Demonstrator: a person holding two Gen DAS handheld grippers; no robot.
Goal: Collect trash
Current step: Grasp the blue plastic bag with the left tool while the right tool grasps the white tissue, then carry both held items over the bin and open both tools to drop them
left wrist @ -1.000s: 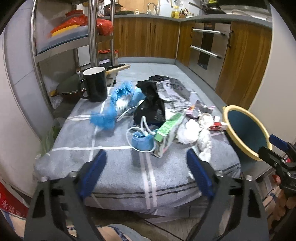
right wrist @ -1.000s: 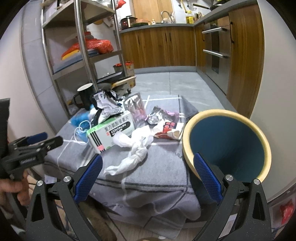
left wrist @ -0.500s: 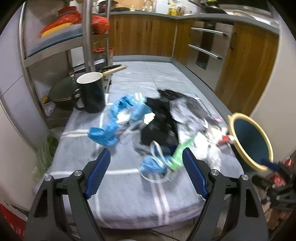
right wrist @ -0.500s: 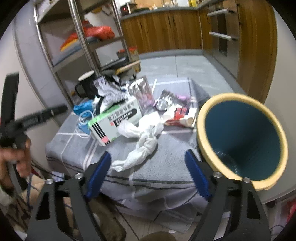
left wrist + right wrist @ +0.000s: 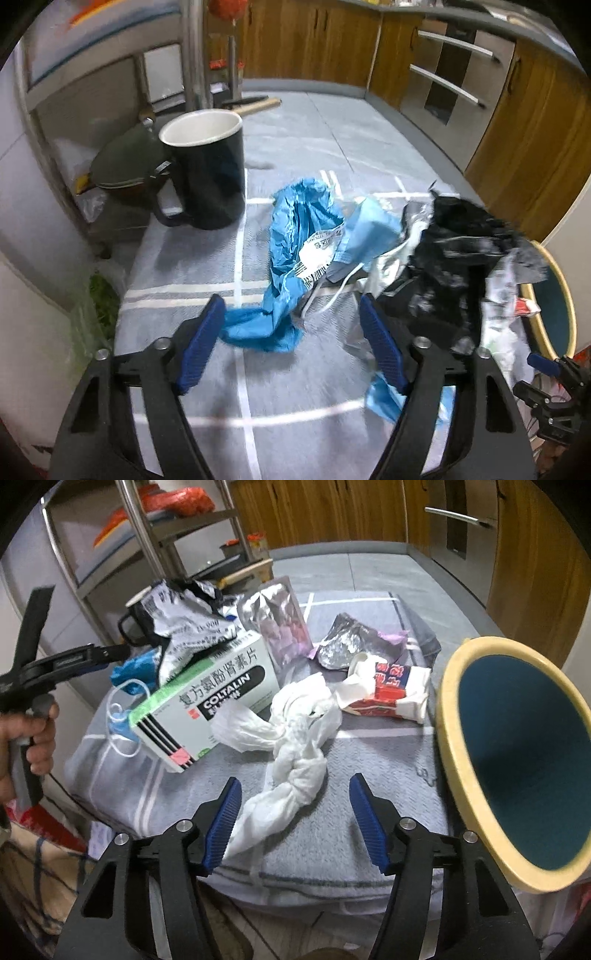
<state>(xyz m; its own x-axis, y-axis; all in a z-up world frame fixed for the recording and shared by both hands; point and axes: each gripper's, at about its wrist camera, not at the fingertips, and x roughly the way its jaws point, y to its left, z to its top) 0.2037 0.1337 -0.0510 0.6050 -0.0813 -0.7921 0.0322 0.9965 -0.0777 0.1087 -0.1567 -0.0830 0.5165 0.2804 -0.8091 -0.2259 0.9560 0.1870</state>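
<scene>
Left wrist view: the left claw (image 5: pixel 288 338) hangs over the grey striped cloth-covered worktop (image 5: pixel 295 402), jaws closing, nothing pinched yet; a crumpled blue plastic glove (image 5: pixel 291 258) lies between and just beyond its tips, a black mug (image 5: pixel 207 170) farther left.

Right wrist view: the right claw (image 5: pixel 295 821), jaws closing but still free, straddles a twisted white tissue wad (image 5: pixel 291 753); the yellow-rimmed teal bin (image 5: pixel 517 760) stands right.

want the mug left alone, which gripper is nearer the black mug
Left. The left gripper is just in front of the black mug, over the blue bag. The right gripper is across the pile, over the white tissue.
</scene>
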